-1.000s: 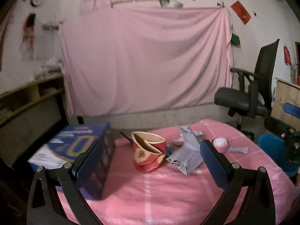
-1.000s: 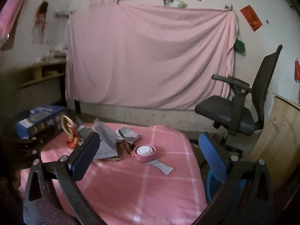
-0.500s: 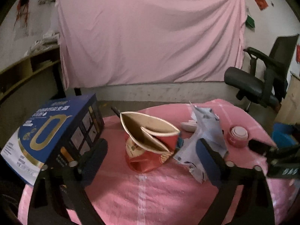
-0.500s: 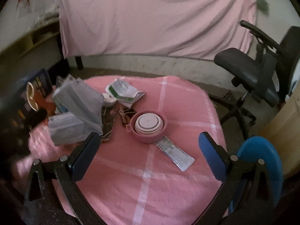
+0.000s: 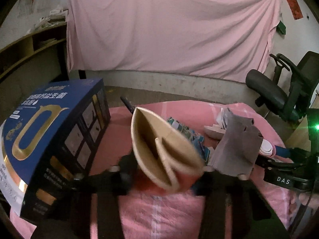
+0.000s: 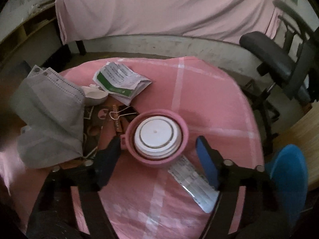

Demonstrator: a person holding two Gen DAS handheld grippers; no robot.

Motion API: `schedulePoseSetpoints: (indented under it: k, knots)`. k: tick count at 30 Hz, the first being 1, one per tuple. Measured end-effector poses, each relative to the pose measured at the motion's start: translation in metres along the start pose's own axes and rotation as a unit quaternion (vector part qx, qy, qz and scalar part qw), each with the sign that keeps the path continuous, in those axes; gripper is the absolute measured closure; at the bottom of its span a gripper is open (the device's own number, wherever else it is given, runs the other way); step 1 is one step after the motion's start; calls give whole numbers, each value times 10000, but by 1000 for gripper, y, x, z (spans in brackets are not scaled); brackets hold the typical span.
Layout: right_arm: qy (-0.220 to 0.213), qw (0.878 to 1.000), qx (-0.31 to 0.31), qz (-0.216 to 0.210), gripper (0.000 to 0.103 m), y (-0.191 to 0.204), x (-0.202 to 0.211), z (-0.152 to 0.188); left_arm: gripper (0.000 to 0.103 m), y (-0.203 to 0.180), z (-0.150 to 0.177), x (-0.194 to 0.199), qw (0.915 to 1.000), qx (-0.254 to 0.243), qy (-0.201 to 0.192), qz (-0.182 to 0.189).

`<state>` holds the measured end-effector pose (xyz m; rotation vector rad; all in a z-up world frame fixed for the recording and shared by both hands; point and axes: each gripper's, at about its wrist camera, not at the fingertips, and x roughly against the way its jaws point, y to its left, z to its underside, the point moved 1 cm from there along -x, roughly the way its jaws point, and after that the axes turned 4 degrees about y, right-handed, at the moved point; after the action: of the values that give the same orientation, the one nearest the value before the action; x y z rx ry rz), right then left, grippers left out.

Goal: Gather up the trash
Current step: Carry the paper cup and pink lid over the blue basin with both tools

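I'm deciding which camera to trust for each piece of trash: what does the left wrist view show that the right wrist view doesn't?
Left wrist only: the crushed paper cup between the left gripper's closing jaws, and the blue box.

Right wrist only: the right gripper, jaws closing but not touching, around the pink lid, plus a sachet, leaflet and binder clip.

Both: the grey mask, the chair.

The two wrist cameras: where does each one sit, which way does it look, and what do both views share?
Left wrist: on the left gripper, looking forward and down at the crushed paper cup between its fingers; jaws have just been closing.
Right wrist: on the right gripper, looking steeply down at the pink lid; jaws just closing, pads apart from it.
Shared: grey mask, pink tablecloth, office chair.
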<state>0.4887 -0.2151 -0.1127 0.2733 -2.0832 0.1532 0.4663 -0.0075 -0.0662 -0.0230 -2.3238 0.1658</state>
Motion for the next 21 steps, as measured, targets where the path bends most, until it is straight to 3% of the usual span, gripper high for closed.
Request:
schedulePoseSetpoints:
  k: [3, 9, 12, 16, 21]
  knots:
    - [-82, 9999, -50, -55, 15, -2, 4, -1, 87, -1, 1, 4, 10000, -5, -28, -32]
    - [-509, 9981, -279, -195, 16, -9, 32, 9, 90, 4, 9, 33, 9983, 66, -572, -56]
    - [-1072, 9925, -477, -331, 15, -10, 62, 22, 90, -1, 18, 55, 9947, -88, -1029, 31]
    - [-1857, 9799, -654, -320, 15, -8, 101, 38, 90, -15, 34, 89, 9822, -455, -1799, 304]
    - [-2748, 9597, -588, -78, 15, 8, 153, 53, 90, -37, 43, 128, 9619, -611, -2493, 942]
